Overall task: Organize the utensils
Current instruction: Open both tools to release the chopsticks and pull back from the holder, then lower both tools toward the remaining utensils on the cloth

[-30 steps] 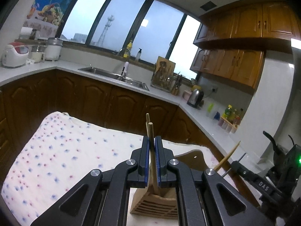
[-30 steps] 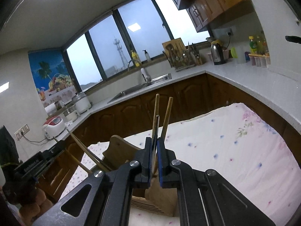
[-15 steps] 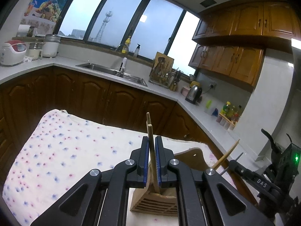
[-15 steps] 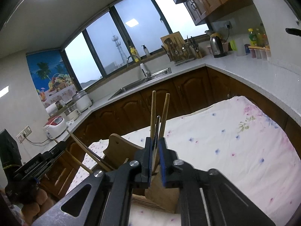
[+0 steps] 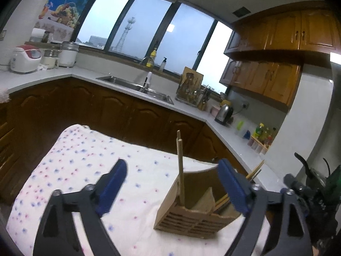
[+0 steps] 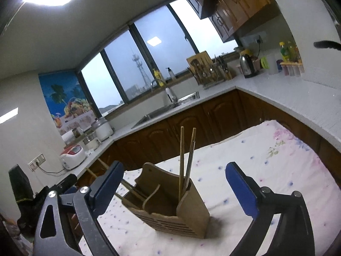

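Note:
A wooden utensil holder (image 5: 187, 217) (image 6: 191, 211) stands on the flowered tablecloth (image 5: 85, 162) (image 6: 277, 160). My left gripper (image 5: 172, 185) is just in front of it, its jaws opening wide. A pair of chopsticks (image 5: 180, 170) stands free in the holder's near compartment, touching neither pad. My right gripper (image 6: 174, 186) faces the holder from the other side, its jaws opening too. Two chopsticks (image 6: 185, 160) stand upright in the compartment before it, clear of the pads. More chopsticks (image 5: 254, 171) (image 6: 127, 186) lean out of the far compartment in each view.
Dark wooden cabinets under a white counter wrap around the table's far sides. The counter carries a sink (image 5: 136, 85), a kettle (image 5: 223, 112), a knife and utensil rack (image 6: 206, 70) and a rice cooker (image 5: 24, 58). The other gripper shows at each view's edge.
Both grippers went from shut on their chopsticks to wide open. The chopsticks now stand loose in the holder, and both grippers have drawn back from it.

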Motion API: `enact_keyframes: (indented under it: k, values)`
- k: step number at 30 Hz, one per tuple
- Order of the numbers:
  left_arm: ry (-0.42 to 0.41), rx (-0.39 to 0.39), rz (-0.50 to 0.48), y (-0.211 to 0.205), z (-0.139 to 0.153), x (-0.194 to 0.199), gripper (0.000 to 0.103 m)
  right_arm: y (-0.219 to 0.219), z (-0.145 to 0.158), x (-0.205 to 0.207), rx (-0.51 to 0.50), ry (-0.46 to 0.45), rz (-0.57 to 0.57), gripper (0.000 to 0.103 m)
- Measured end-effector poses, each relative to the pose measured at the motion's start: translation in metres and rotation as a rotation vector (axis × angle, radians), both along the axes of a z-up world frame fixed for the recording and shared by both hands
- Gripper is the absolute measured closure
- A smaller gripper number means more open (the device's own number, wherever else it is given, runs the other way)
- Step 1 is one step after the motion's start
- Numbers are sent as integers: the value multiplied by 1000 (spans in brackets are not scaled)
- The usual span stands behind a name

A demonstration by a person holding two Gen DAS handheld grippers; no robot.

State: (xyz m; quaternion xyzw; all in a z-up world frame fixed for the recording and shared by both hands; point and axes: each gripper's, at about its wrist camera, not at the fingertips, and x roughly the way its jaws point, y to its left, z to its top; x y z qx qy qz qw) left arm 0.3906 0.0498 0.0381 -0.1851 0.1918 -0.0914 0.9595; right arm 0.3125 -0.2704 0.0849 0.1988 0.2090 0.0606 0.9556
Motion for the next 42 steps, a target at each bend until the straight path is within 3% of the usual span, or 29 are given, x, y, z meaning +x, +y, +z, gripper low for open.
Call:
enact_keyframes:
  k: [11,26,42]
  values:
    - [32,30,2,8,14,-78,3,-1,12,-65,-56,11,28,5]
    - [168,59,-24,11,21,-170,2,-28,-3,-152,-71,96,-29,5]
    - [280,92,-38,2,9,-204,2,-27,-43,-187,-95,213,-14,5]
